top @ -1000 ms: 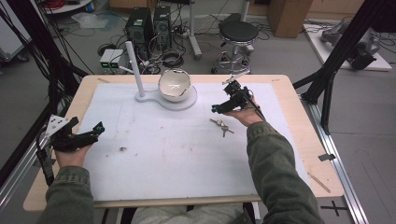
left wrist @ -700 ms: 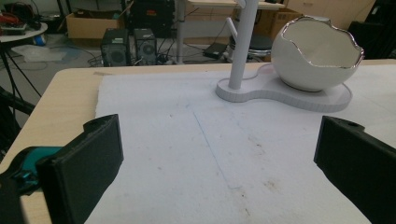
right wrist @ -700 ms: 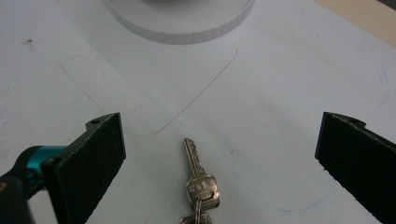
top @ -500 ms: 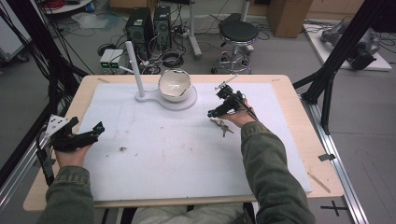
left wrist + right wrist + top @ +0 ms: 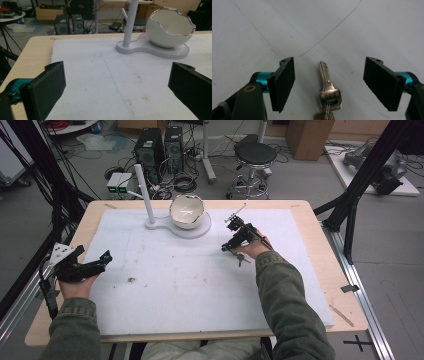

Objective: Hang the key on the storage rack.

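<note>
Far left, near the table's left edge: left gripper rests low in the person's left hand, over the white mat. Jaws spread wide, nothing between them; in the left gripper view they frame bare, smudged mat. A small dark speck lies on the mat just right of this gripper.

Centre rear: white stand base with an upright white post on its left lobe and a cracked-egg-shaped white bowl on its right lobe. Bowl opening has a jagged rim, tilted toward the person.

Right of centre: right gripper held in the right hand, tipped down toward the mat. Jaws wide open, gripping nothing. In the right gripper view a silver key lies flat on the mat between the two jaws, touching neither, blade pointing away from the camera, head joined to a ring with a second key partly seen at the bottom edge. From the high view the keys lie just under the hand.
</note>
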Motion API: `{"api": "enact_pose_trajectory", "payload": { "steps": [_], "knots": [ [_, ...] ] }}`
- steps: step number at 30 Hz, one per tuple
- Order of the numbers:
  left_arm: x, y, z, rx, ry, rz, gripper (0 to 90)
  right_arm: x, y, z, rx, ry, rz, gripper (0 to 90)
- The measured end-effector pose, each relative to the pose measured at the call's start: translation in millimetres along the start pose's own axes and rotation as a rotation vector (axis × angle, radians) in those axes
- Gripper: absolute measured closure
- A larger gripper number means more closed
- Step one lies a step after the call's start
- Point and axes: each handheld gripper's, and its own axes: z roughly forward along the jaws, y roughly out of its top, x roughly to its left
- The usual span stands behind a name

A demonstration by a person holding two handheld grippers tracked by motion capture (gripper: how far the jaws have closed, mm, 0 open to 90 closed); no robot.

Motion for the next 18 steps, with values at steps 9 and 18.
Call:
{"api": "enact_pose_trajectory", "payload": {
  "steps": [9, 18],
  "knots": [
    [0.1, 0.2, -0.4, 0.000, -0.002, 0.002, 1.7, 4.6, 0.7, 7.9, 0.038, 0.007, -0.036, 37.1],
    [-0.3, -0.2, 0.5, 0.001, -0.003, 0.001, 1.7, 5.1, 1.1, 11.2, 0.056, -0.009, -0.035, 53.4]
  ]
}}
